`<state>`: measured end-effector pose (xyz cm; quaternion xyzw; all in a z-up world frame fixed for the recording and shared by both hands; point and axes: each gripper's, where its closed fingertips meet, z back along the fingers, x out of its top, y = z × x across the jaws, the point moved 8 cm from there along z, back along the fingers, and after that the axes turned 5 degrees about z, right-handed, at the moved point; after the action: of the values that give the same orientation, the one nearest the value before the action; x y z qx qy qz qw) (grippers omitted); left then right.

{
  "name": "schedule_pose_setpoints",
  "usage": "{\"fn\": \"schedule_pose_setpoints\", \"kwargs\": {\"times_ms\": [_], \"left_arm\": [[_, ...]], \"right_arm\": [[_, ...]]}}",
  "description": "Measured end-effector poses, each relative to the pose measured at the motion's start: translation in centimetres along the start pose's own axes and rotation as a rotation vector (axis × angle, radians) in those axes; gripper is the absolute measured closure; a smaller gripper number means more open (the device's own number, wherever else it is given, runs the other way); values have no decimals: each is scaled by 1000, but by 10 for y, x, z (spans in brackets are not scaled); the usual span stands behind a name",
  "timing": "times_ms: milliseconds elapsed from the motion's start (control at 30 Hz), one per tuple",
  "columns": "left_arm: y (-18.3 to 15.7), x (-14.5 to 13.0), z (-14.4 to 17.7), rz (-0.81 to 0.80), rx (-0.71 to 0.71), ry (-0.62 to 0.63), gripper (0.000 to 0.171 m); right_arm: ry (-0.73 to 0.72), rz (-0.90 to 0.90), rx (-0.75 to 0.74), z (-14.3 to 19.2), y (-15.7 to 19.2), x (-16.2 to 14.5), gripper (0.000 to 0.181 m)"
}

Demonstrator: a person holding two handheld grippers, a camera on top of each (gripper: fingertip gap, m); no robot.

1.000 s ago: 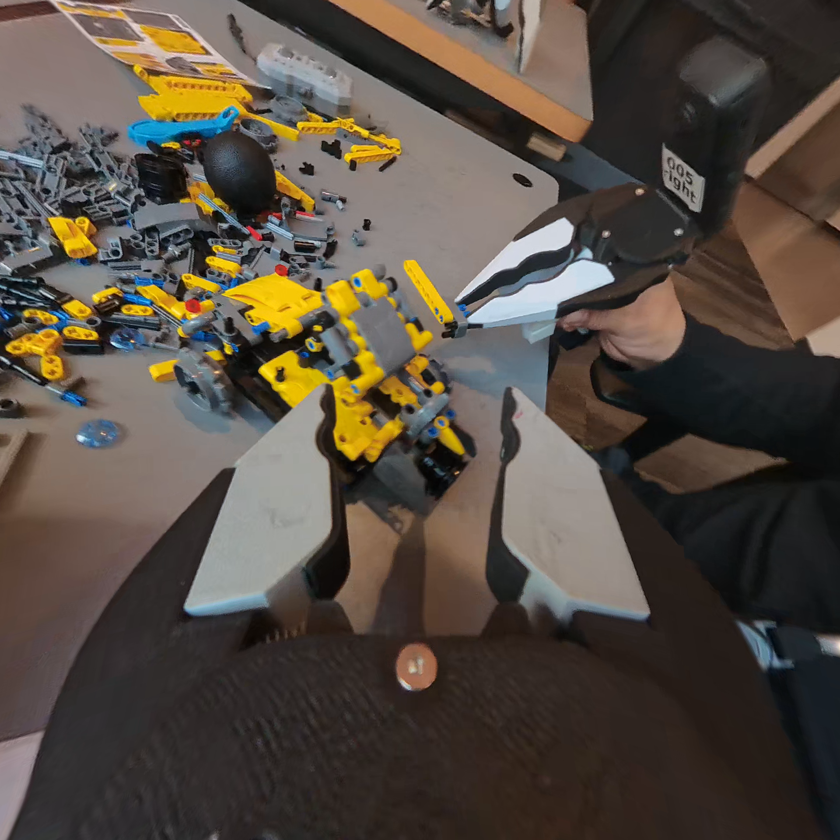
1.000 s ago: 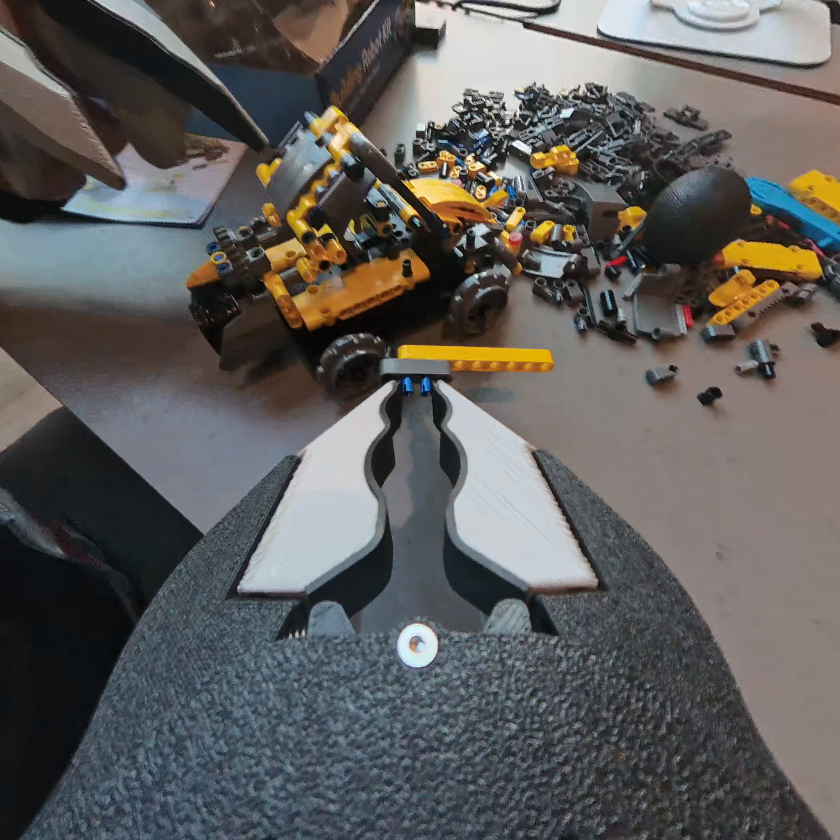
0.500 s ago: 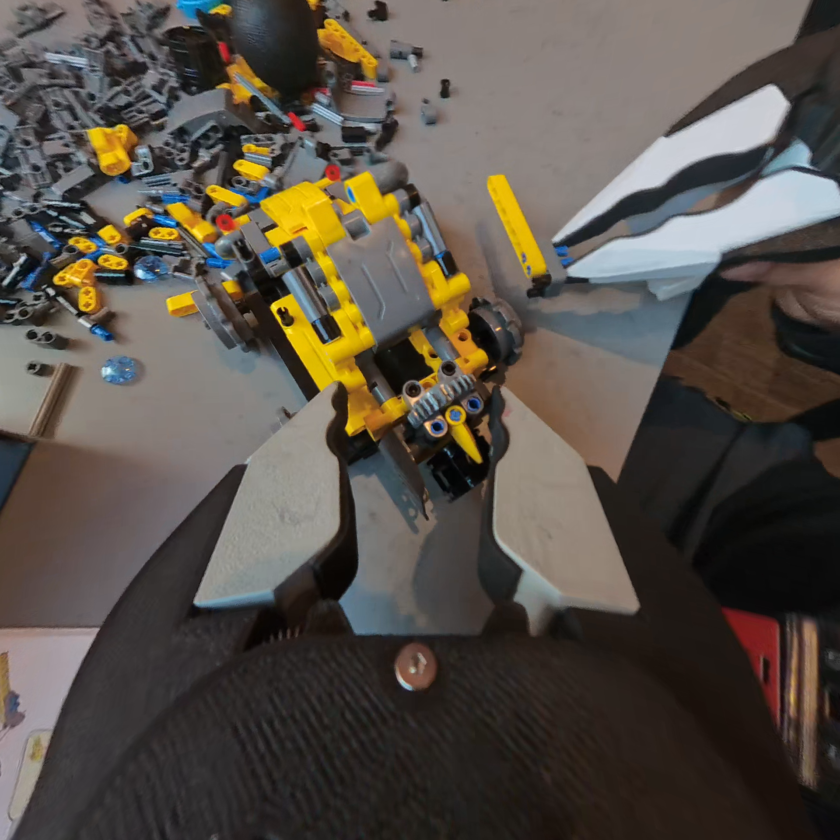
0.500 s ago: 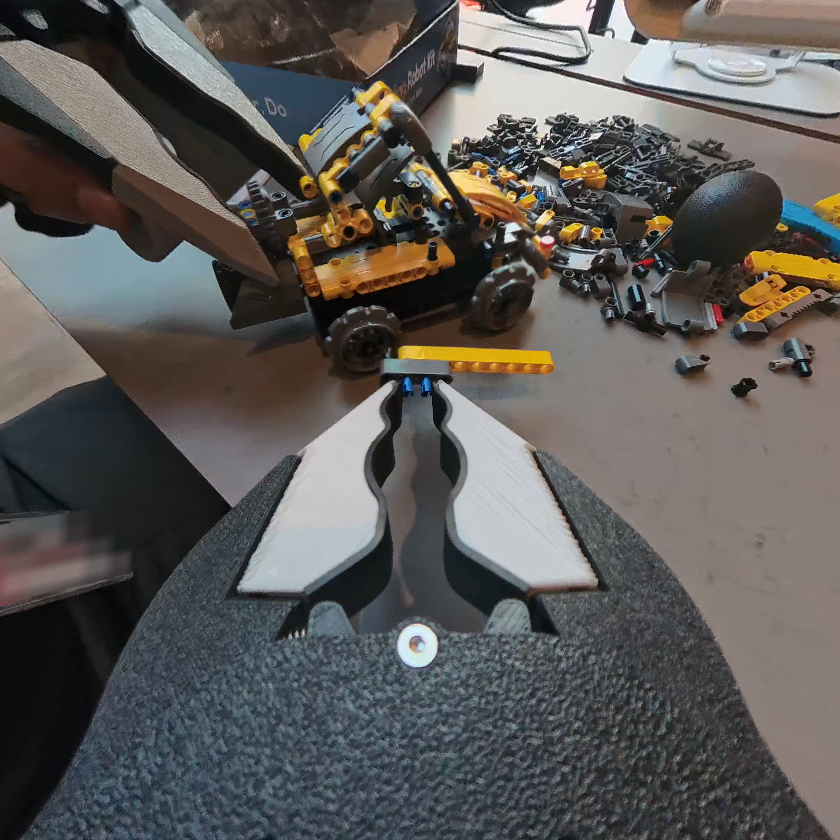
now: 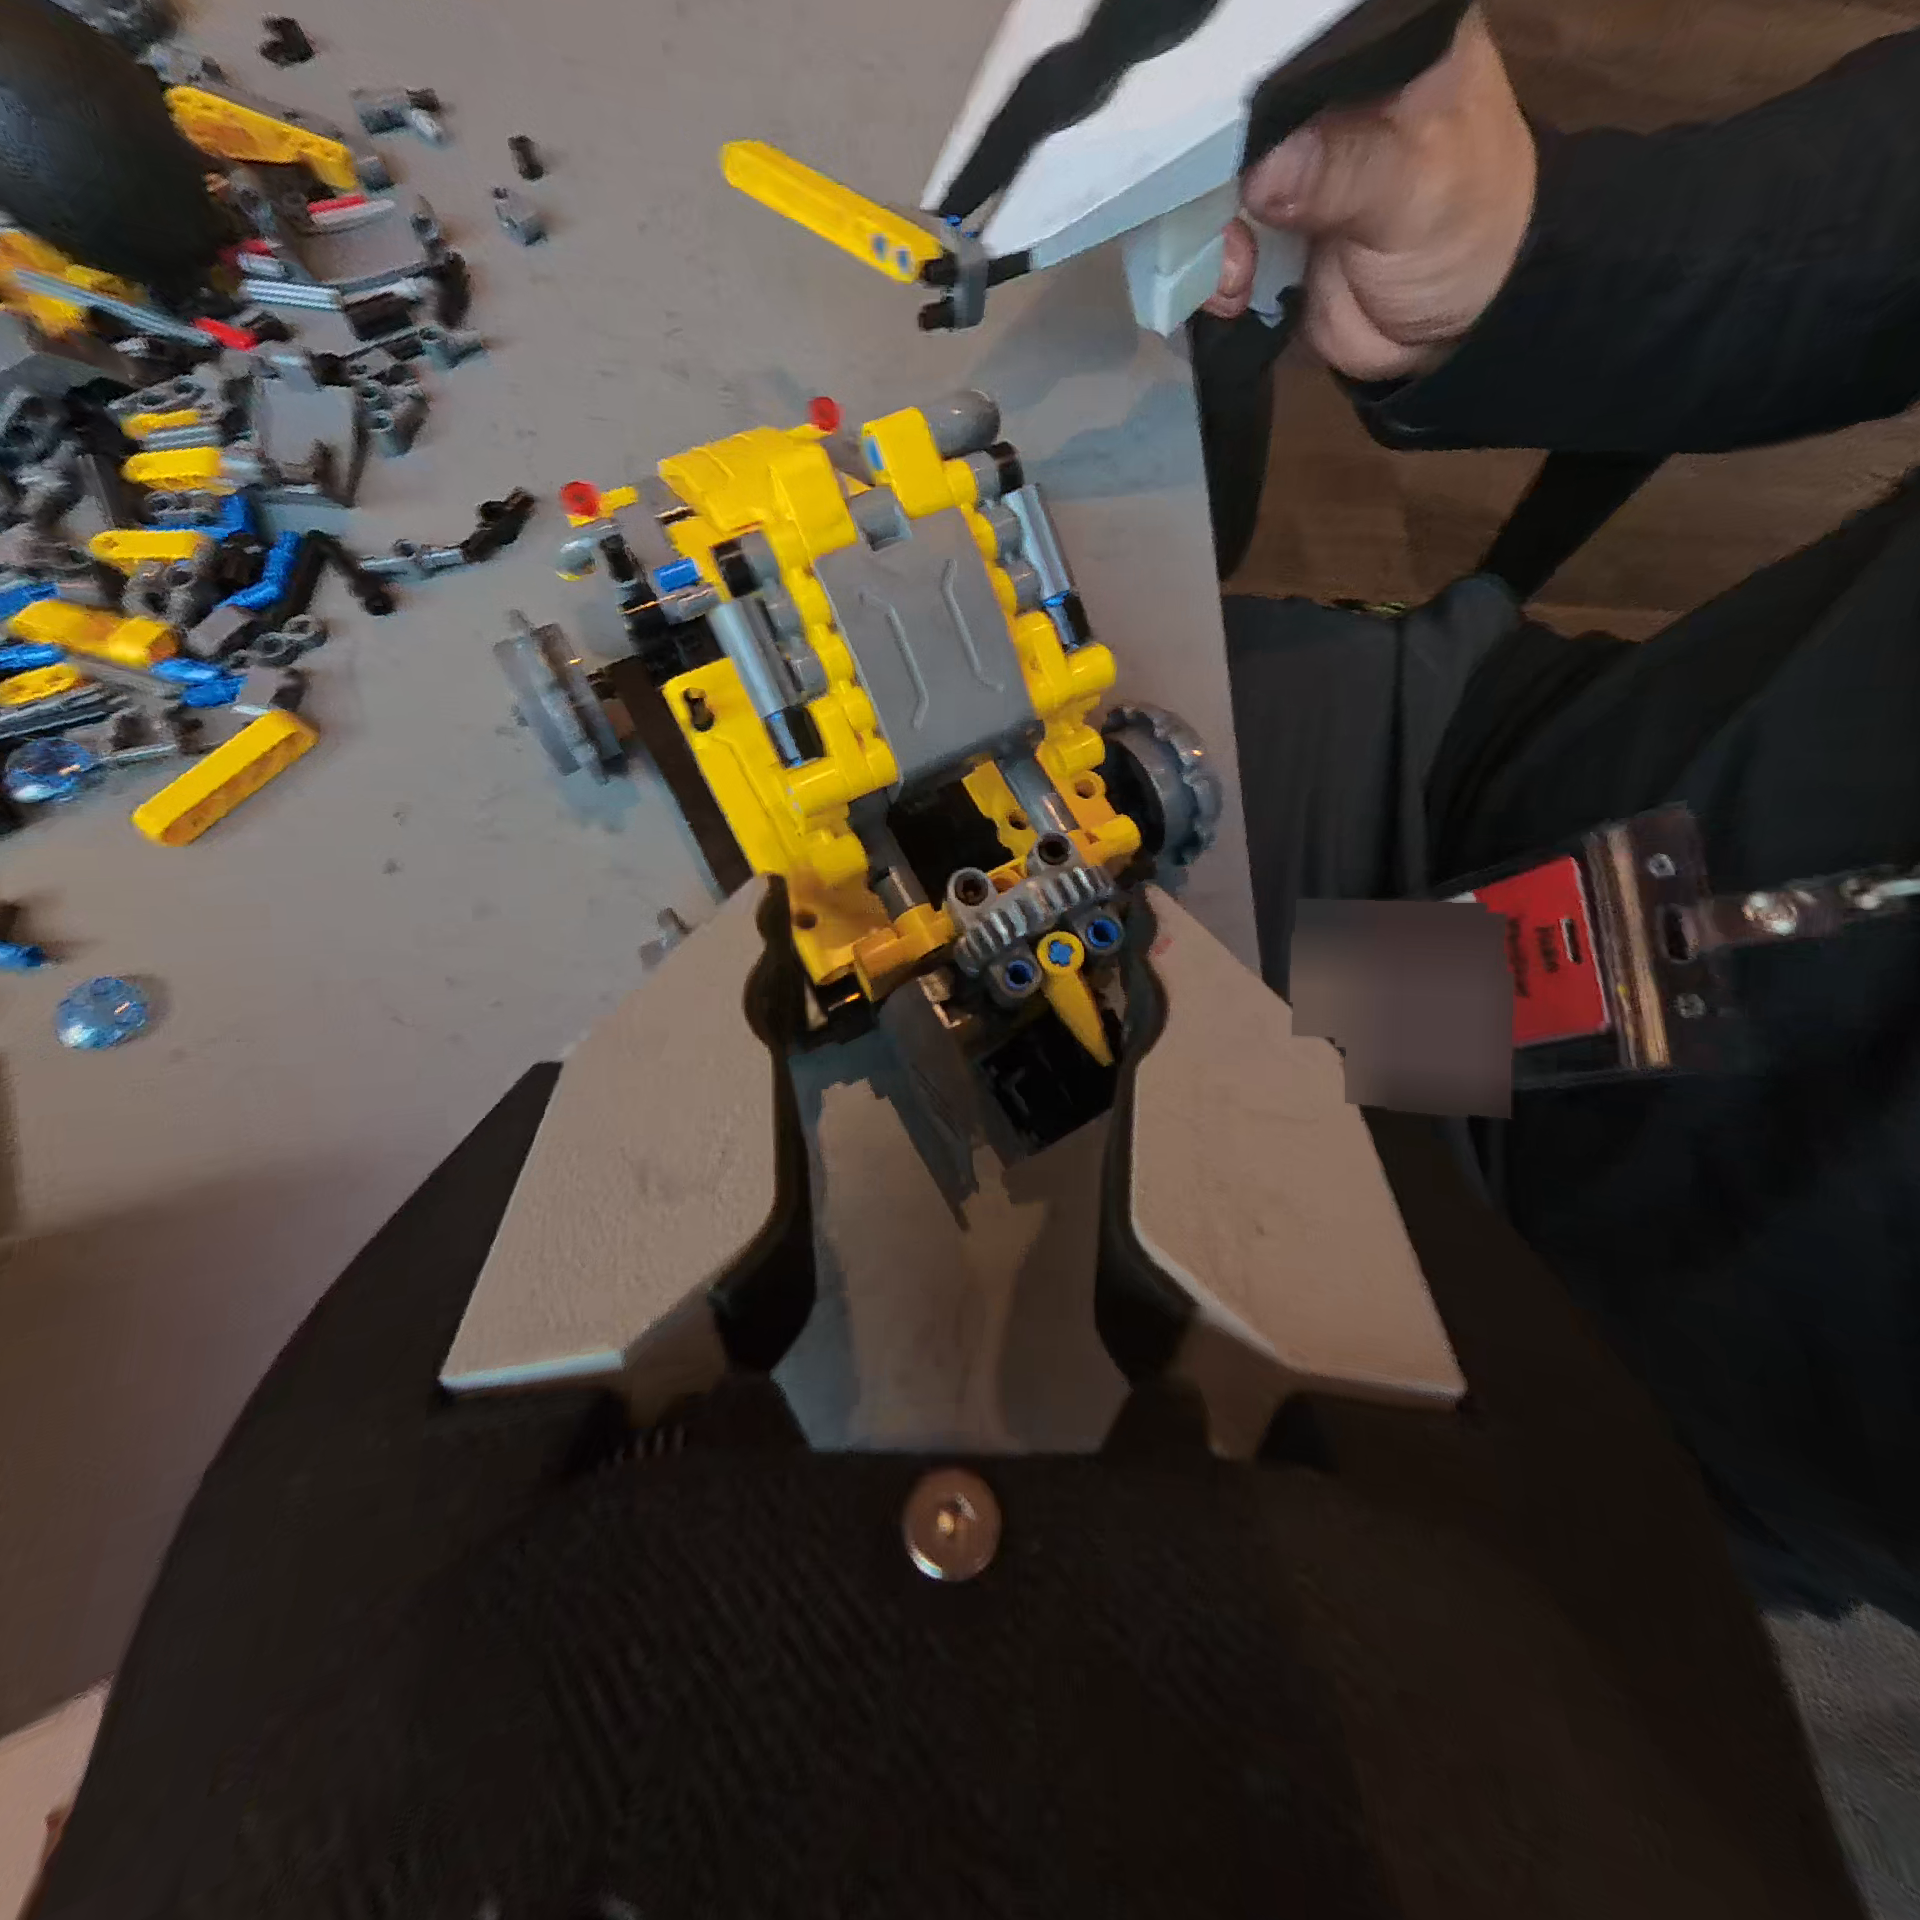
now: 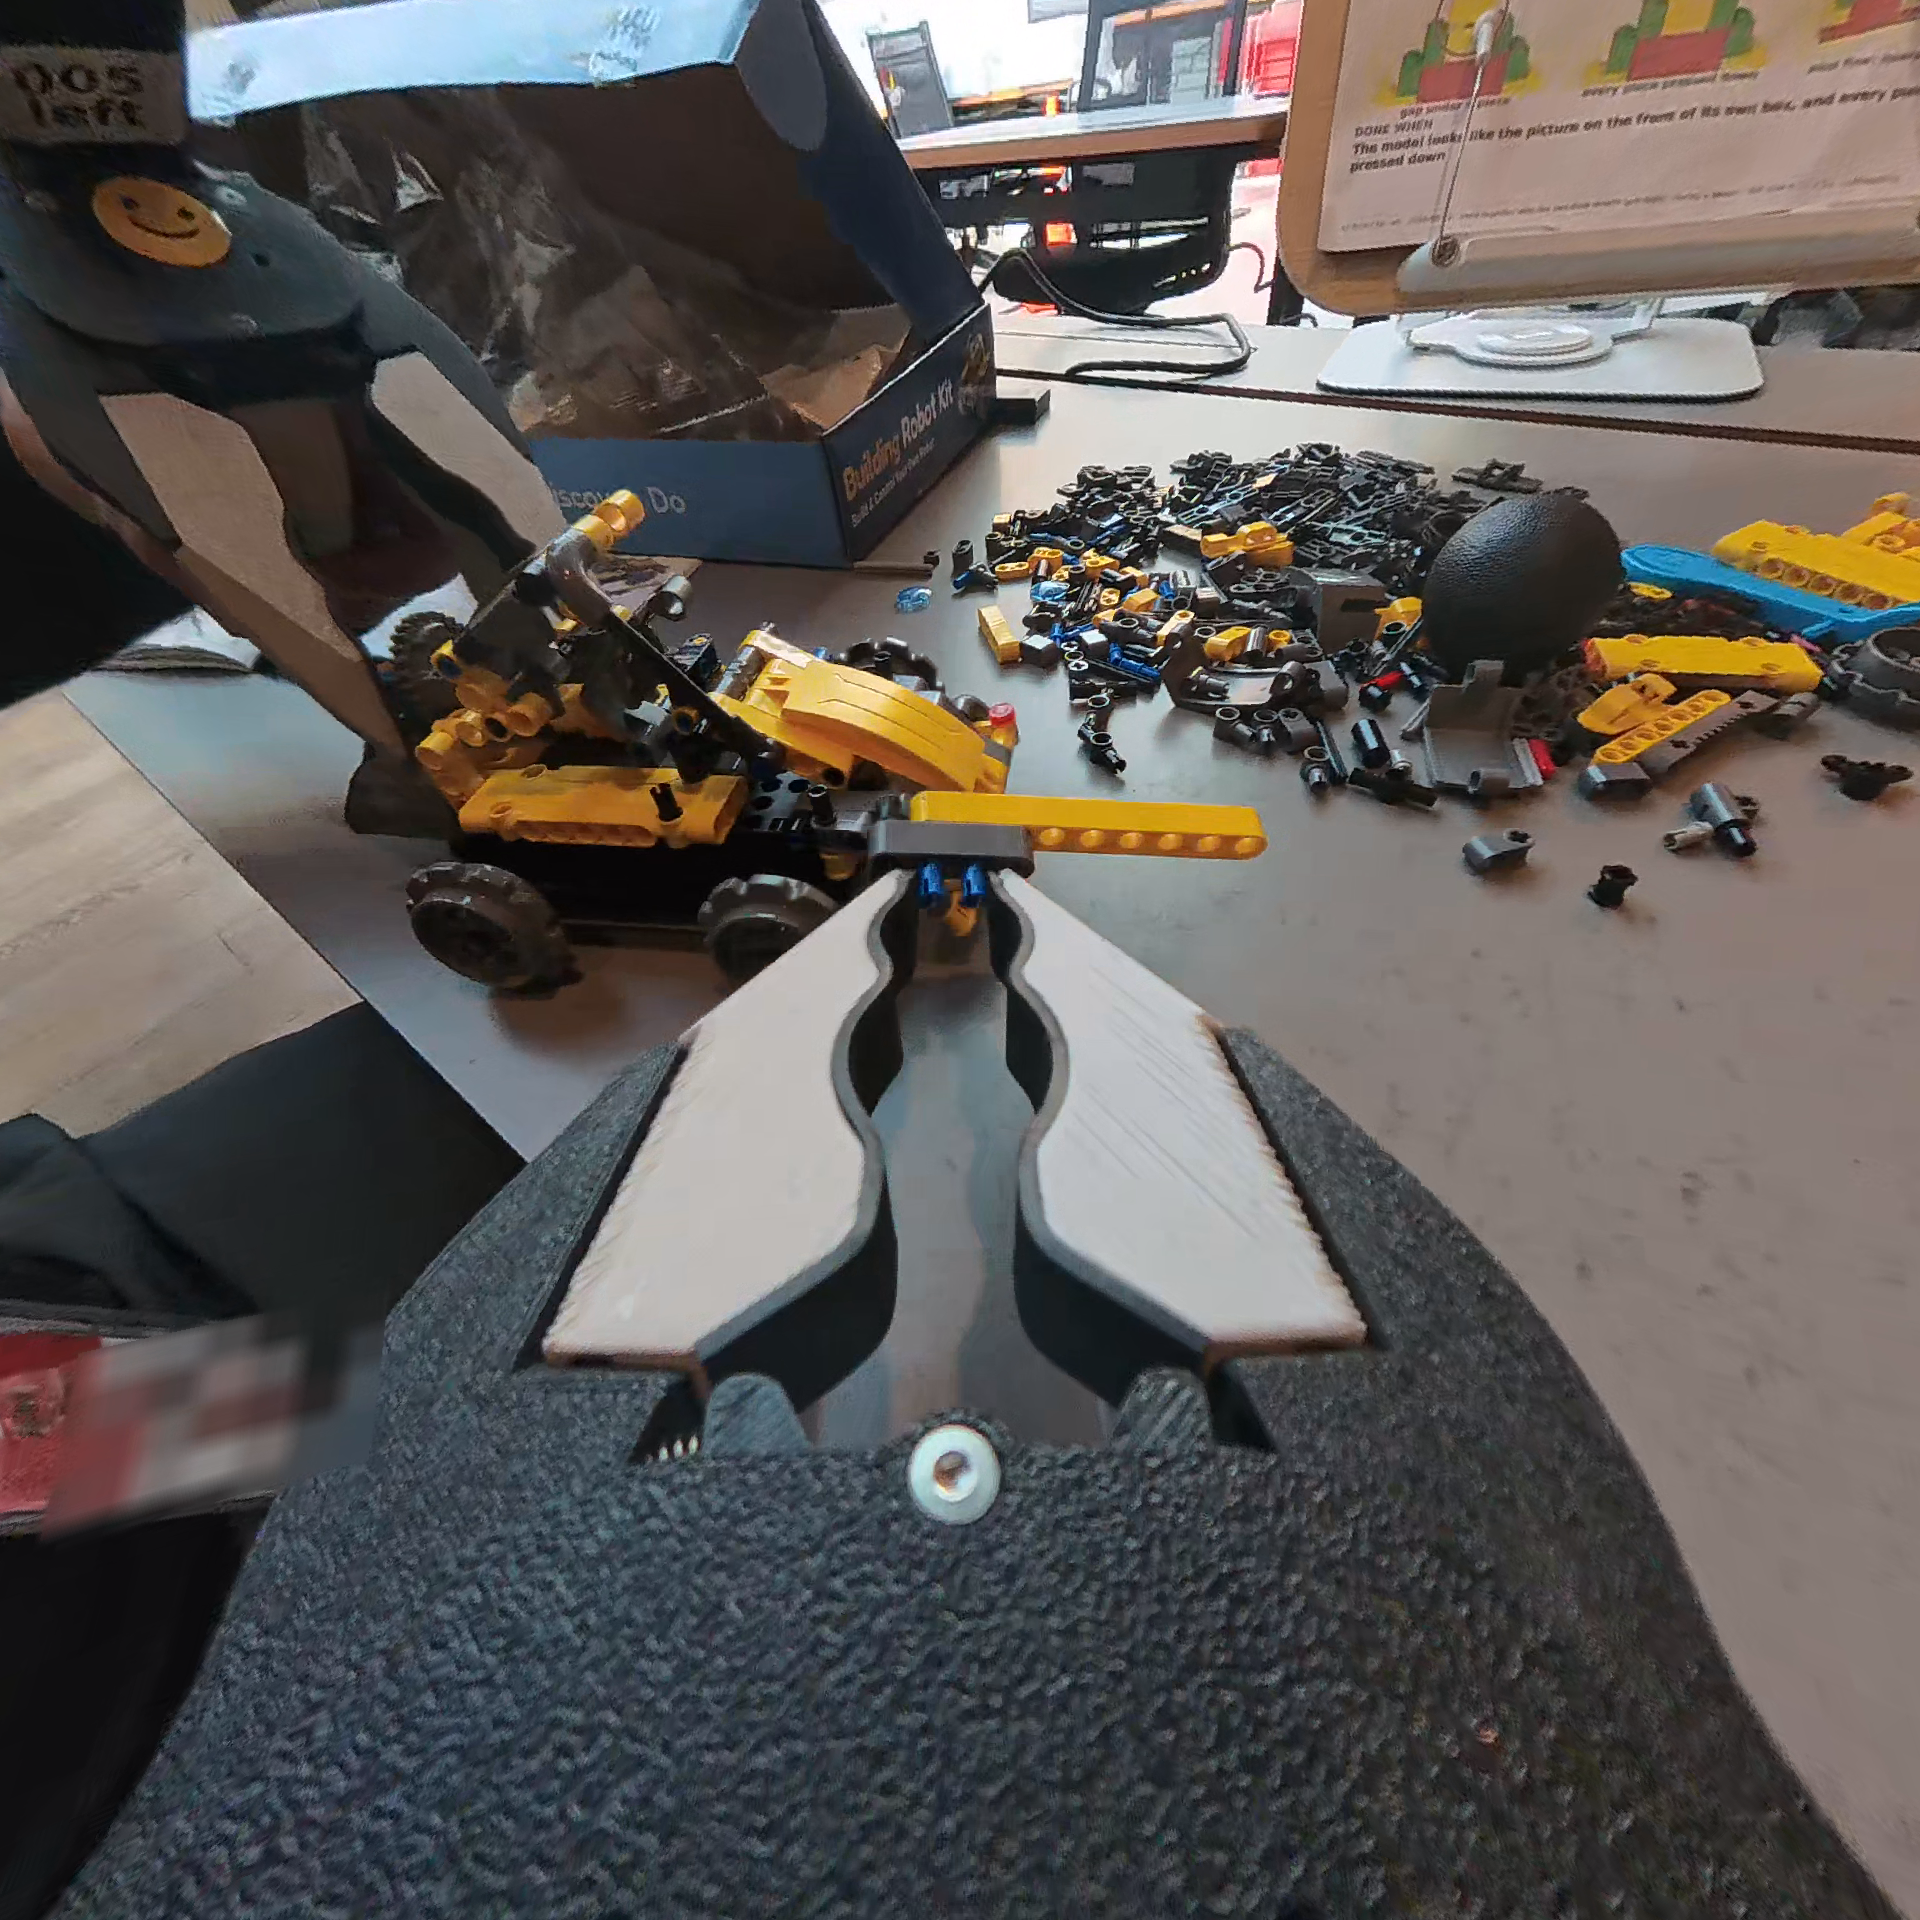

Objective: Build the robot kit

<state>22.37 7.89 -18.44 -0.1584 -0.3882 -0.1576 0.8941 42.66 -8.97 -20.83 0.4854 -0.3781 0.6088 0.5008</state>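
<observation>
Yellow beam (image 6: 1091, 826) crosswise, pinned end in right gripper's (image 6: 951, 894) clamped jaws, left gripper's (image 5: 951, 940) jaws flanking vehicle's (image 5: 894, 675) rear

I work in what looks like an office or lab workroom. A grey desk (image 6: 1455, 1091) carries a spread of small building parts (image 6: 1247, 582) at upper right of my right view and an open kit box (image 6: 727, 343) at upper left. Behind, at top right, a monitor stand (image 6: 1538, 358) sits under a board with a printed sheet (image 6: 1621, 114). More desks and cables show at top centre, and wood flooring (image 6: 114, 883) at left.
</observation>
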Motion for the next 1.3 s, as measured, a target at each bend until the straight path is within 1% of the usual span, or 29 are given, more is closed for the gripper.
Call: {"fn": "schedule_pose_setpoints", "kwargs": {"times_ms": [67, 133, 167, 200, 267, 300, 333, 367, 400, 467, 567, 667, 733, 800, 867, 967, 1033, 1067, 1100, 1133, 1167, 1200, 1233, 1300], "left_arm": [[-3, 3, 5, 86, 63, -68, 97], [-4, 7, 9, 242, 162, -148, 93], [-6, 8, 8, 313, 172, -171, 81], [-10, 8, 4, 352, 159, -178, 82], [-13, 7, -8, 358, 173, -133, 94], [-16, 8, -15, 326, 178, -116, 99], [-16, 8, -18, 290, 227, -101, 113], [-17, 9, -20, 238, 245, -78, 113], [-17, 10, -20, 205, 240, -52, 114], [-12, 10, -17, 155, 180, -18, 114], [0, 10, -9, 176, 91, 6, 115], [12, 19, -4, 293, -25, 17, 115], [25, 30, 1, 383, -113, 70, 115], [39, 43, 8, 436, -163, 131, 116], [48, 55, 12, 444, -171, 155, 116], [43, 59, 7, 363, -137, 139, 116], [33, 50, -5, 293, -113, 117, 116], [29, 43, -11, 256, -96, 126, 120], [25, 35, -17, 226, -78, 146, 129], [22, 32, -20, 216, -90, 110, 130], [21, 31, -21, 226, -109, 68, 132], [22, 29, -22, 243, -109, 48, 139], [24, 28, -22, 263, -112, 29, 133], [26, 27, -20, 300, -129, -9, 128]], "right_arm": [[-3, 1, -5, 0, 0, 0, 169], [-1, -8, -2, 0, 0, -1, 169], [-8, -13, -3, 0, -1, -1, 169], [-13, -20, -3, 0, -1, 0, 169], [-21, -36, 4, 0, -3, 0, 170], [-28, -42, 5, 1, -3, 0, 170], [-33, -48, 7, 1, -4, 1, 170], [-36, -52, 9, 2, -4, 1, 170], [-41, -54, 10, 2, -5, 1, 170], [-55, -60, 18, 4, -5, 1, 170], [-82, -82, 33, 6, -8, 3, 170], [-103, -99, 39, 9, -11, 4, 170], [-121, -109, 42, 10, -13, 5, 170], [-130, -105, 40, 11, -13, 6, 170], [-139, -88, 31, 14, -14, 8, 170], [-160, -80, 15, 21, -18, 9, 170], [-163, -96, 11, 23, -22, 8, 170], [-155, -105, 6, 24, -24, 7, 170], [-146, -110, 1, 23, -25, 6, 170], [-142, -113, 2, 22, -26, 5, 170], [-141, -117, 8, 22, -26, 4, 170], [-138, -123, 14, 20, -26, 4, 170], [-128, -128, 18, 19, -26, 3, 170], [-114, -130, 16, 17, -26, 3, 170]]}}
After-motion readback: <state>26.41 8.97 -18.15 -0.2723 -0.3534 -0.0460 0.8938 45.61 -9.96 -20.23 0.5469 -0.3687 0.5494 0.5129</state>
